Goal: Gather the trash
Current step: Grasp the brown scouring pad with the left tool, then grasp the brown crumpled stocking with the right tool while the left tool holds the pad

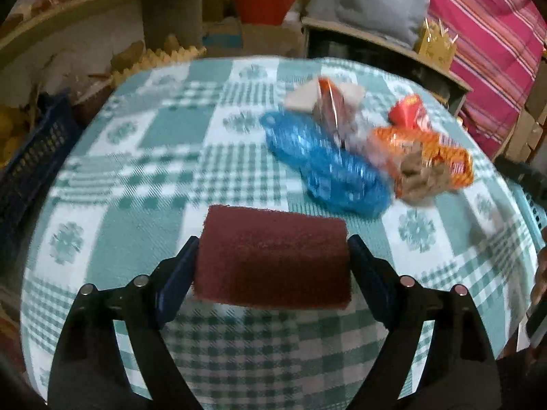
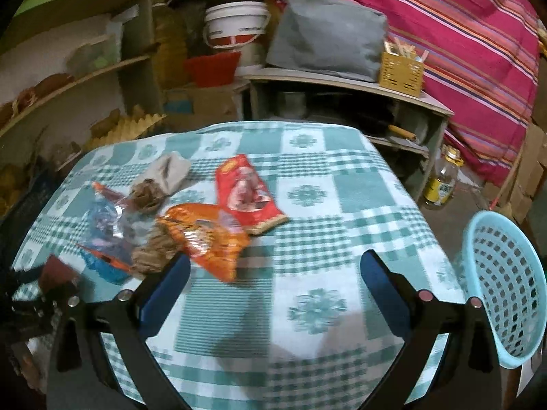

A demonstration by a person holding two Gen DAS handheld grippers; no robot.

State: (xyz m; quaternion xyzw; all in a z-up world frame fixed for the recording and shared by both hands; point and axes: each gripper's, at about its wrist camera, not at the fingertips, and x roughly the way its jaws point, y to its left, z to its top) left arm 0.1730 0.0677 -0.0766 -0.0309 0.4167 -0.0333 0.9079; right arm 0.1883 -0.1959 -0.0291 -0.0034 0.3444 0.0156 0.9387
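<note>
My left gripper [image 1: 273, 242] has its jaws against both ends of a maroon scouring pad [image 1: 273, 256], low over the checked tablecloth [image 1: 136, 177]. Beyond it lies a pile of trash: a blue plastic bag [image 1: 328, 167], an orange wrapper [image 1: 420, 157], a red wrapper [image 1: 408, 111] and a clear wrapper [image 1: 331, 106]. My right gripper [image 2: 273, 263] stands open over bare cloth with nothing between its fingers. Its left fingertip is near the orange wrapper [image 2: 205, 235] and some crumpled brown paper [image 2: 155, 249]. The red wrapper [image 2: 248, 193] lies just behind.
A light blue perforated basket [image 2: 506, 294] stands off the table's right edge. A dark blue crate [image 1: 30, 164] sits at the left. Shelves, a white bucket [image 2: 236, 24] and a low wooden stand [image 2: 342, 82] crowd the space behind the table.
</note>
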